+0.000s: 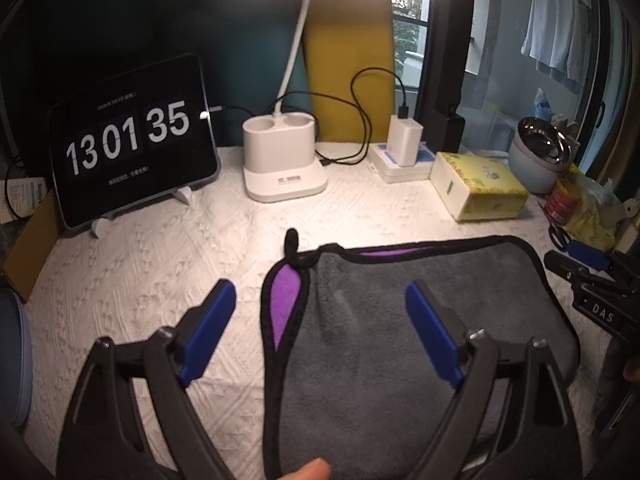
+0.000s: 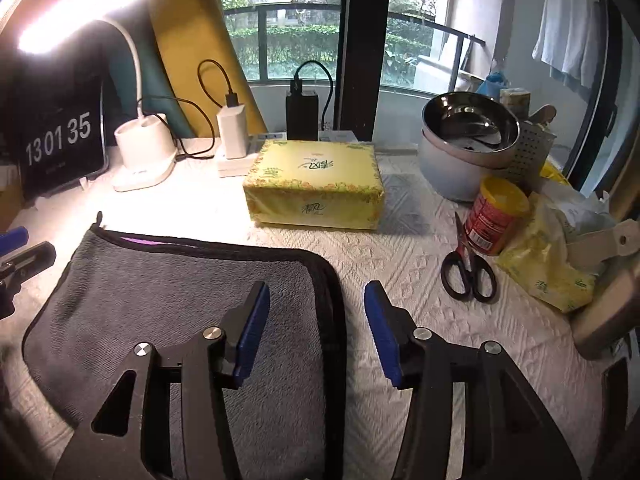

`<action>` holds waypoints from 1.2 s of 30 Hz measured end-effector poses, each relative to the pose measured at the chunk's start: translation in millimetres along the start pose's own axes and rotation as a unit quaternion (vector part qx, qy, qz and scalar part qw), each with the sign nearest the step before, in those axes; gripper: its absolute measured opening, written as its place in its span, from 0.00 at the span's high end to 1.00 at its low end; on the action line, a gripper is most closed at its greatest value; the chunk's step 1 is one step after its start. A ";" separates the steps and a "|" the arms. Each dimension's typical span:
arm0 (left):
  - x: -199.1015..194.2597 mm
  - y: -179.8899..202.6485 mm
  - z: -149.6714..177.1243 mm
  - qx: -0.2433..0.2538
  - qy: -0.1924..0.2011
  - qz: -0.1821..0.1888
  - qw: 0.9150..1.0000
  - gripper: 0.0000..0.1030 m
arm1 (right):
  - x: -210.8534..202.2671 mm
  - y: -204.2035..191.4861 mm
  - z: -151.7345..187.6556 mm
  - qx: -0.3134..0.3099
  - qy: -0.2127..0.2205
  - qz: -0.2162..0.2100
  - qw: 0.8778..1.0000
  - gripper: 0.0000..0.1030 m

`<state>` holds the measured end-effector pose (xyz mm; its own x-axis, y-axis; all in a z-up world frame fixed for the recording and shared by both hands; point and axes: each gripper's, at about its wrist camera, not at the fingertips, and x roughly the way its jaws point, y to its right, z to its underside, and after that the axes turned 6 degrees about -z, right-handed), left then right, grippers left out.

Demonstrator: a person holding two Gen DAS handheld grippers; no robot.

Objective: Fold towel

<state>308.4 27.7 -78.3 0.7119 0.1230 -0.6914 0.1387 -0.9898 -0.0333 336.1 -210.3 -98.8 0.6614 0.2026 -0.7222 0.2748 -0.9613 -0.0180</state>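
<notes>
A grey towel (image 1: 400, 320) with black trim and a purple underside lies folded on the white tablecloth; it also shows in the right wrist view (image 2: 172, 292). Its left edge is turned up, showing purple (image 1: 286, 292), with a black hanging loop (image 1: 291, 240) at the far corner. My left gripper (image 1: 320, 300) is open and empty, straddling the towel's left edge. My right gripper (image 2: 316, 304) is open and empty, straddling the towel's right edge. The right gripper's tip shows at the right of the left wrist view (image 1: 588, 256).
A tablet clock (image 1: 132, 140), a white lamp base (image 1: 280, 160), a charger (image 1: 404, 144) and a yellow tissue box (image 2: 316, 180) stand at the back. Scissors (image 2: 468, 264), a red can (image 2: 496, 216), a steel bowl (image 2: 468, 124) and a yellow bag (image 2: 548, 256) crowd the right.
</notes>
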 end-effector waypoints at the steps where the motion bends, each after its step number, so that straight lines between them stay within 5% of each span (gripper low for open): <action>1: -5.0 -0.1 2.1 0.000 0.002 0.000 1.000 0.13 | -5.1 -2.5 1.0 -0.001 0.003 -0.001 1.000 0.49; 36: -198.6 -9.6 96.8 -0.020 0.113 0.042 0.993 0.11 | -191.8 -54.8 79.8 -0.038 0.122 -0.024 0.992 0.48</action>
<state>99.1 5.8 -10.6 0.8573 0.0578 -0.5116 0.0967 -0.9941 0.0497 138.5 -211.3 -14.5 0.7926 0.2954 -0.5335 0.3552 -0.9347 0.0101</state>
